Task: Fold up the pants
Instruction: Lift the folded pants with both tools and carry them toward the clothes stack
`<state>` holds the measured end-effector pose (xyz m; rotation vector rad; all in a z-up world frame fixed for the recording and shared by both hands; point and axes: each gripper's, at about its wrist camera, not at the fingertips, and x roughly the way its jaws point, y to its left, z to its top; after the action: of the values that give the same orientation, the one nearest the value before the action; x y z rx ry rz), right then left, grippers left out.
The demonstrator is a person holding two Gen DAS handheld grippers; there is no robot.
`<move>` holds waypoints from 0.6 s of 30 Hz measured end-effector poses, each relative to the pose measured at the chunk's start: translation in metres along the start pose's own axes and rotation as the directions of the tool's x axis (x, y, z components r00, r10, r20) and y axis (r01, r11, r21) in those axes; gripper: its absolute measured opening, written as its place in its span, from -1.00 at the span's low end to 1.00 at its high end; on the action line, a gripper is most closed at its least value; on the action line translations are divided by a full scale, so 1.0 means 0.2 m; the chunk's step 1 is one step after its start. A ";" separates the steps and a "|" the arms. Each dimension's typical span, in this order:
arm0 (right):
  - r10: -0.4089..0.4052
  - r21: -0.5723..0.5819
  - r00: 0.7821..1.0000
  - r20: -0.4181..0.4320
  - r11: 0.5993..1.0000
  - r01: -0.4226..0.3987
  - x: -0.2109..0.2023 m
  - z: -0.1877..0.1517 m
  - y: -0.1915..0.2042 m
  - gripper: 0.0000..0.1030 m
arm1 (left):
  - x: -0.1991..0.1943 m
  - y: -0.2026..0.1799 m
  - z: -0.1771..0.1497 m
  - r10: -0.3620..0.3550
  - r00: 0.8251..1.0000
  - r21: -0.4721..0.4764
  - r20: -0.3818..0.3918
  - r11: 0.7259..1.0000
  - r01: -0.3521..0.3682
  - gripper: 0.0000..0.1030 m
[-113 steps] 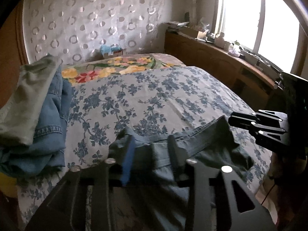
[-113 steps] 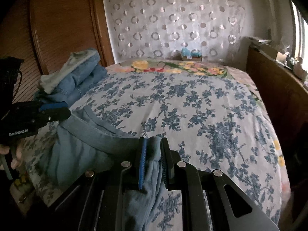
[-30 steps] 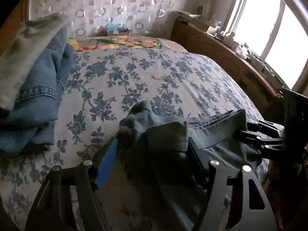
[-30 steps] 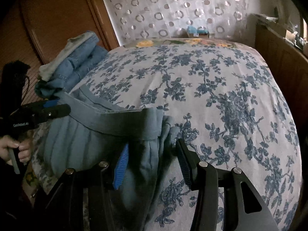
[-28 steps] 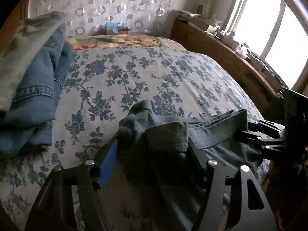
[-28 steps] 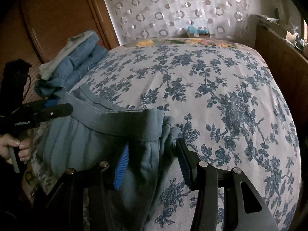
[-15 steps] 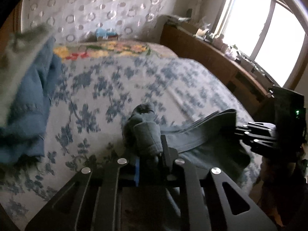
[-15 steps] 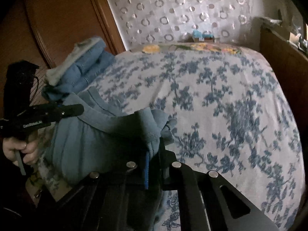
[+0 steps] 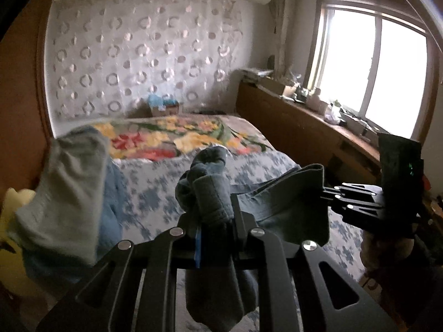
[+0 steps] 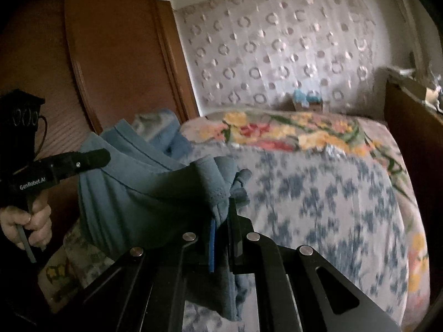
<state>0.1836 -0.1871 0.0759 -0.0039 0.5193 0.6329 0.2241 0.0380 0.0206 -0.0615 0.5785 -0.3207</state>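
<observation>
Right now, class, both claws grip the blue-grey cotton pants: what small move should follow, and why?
Probably spread the claws apart. The left claw and right claw each pinch bunched waistband of the blue-grey cotton pants, which sag between them above the floral bedspread.

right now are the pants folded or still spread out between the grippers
Spread, not folded: the pants hang stretched by the waistband between the left gripper and right gripper, both shut on the cloth, above the bed.
</observation>
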 end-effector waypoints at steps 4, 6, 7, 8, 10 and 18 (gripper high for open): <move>0.017 -0.027 0.999 0.027 1.000 -0.016 0.04 0.12 0.02 -0.88 | -0.04 0.06 0.09 0.037 0.999 0.003 0.031 0.999 -0.037 -0.68; 0.029 -0.039 0.999 0.035 0.999 -0.028 0.07 0.17 0.03 -0.88 | -0.06 0.09 0.12 0.054 0.998 0.001 0.045 0.999 -0.054 -0.68; 0.036 -0.045 0.999 0.038 0.998 -0.035 0.09 0.19 0.03 -0.88 | -0.08 0.11 0.14 0.063 0.997 -0.003 0.053 0.998 -0.063 -0.68; 0.043 -0.053 0.998 0.042 0.998 -0.041 0.11 0.22 0.03 -0.88 | -0.08 0.13 0.15 0.069 0.996 -0.005 0.057 0.998 -0.069 -0.68; 0.056 -0.068 0.997 0.046 0.996 -0.053 0.16 0.26 0.04 -0.88 | -0.09 0.16 0.17 0.087 0.994 -0.008 0.063 0.996 -0.087 -0.68; 0.112 -0.131 0.993 0.042 0.986 -0.106 0.45 0.38 -0.01 -0.88 | -0.14 0.32 0.21 0.153 0.985 -0.037 0.085 0.988 -0.150 -0.68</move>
<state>0.2805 -0.1259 0.1007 -0.0815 0.4328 0.7713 0.2429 0.1053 0.0610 -0.0608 0.4983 -0.1605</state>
